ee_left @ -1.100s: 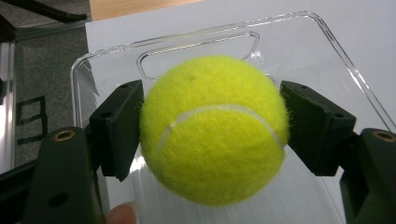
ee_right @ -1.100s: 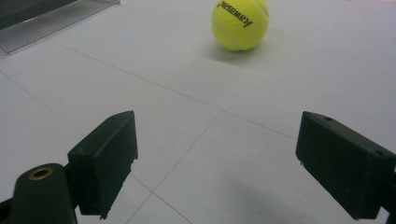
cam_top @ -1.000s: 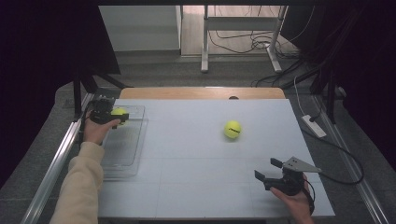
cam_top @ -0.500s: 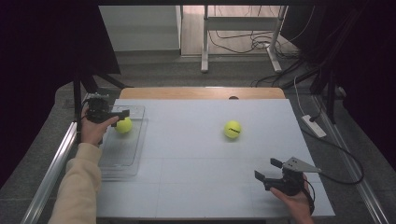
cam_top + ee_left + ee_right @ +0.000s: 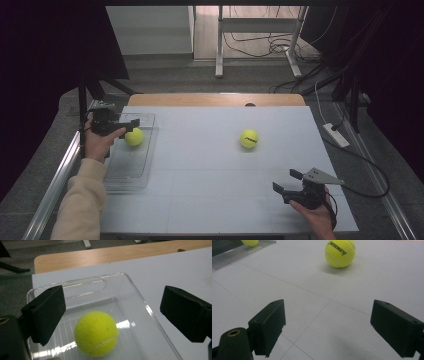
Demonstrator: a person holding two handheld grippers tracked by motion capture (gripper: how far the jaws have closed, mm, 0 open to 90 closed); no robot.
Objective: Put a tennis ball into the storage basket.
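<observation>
Nearest you in the high view, your right hand (image 5: 316, 214) rests low on the near right part of the white table (image 5: 210, 165), holding the right gripper (image 5: 289, 182) roughly level, jaws pointing left and away from you with the grey plate on top. Its jaws stand wide apart with nothing between them. The right gripper view confirms this: bare table lies between the two black jaws, and beyond them sits the loose tennis ball (image 5: 340, 253) with black lettering across its top, which the high view is too small to make readable. That ball (image 5: 249, 138) lies alone on the table, right of centre and well apart from both grippers.

Farther off on the left, your cream sleeve (image 5: 80, 200) runs up the table's left edge to your left hand (image 5: 97, 141), which holds the left gripper (image 5: 129, 125) above the far end of the clear tray (image 5: 131, 170), jaws pointing right. Those jaws have just been opening and now stand spread, gripping nothing. The left gripper view looks down between them at the second tennis ball (image 5: 96, 333), lying free on the tray floor, below the jaws and touching neither pad. It also shows the slot handle in the tray's far wall, which the high view only hints at.
</observation>
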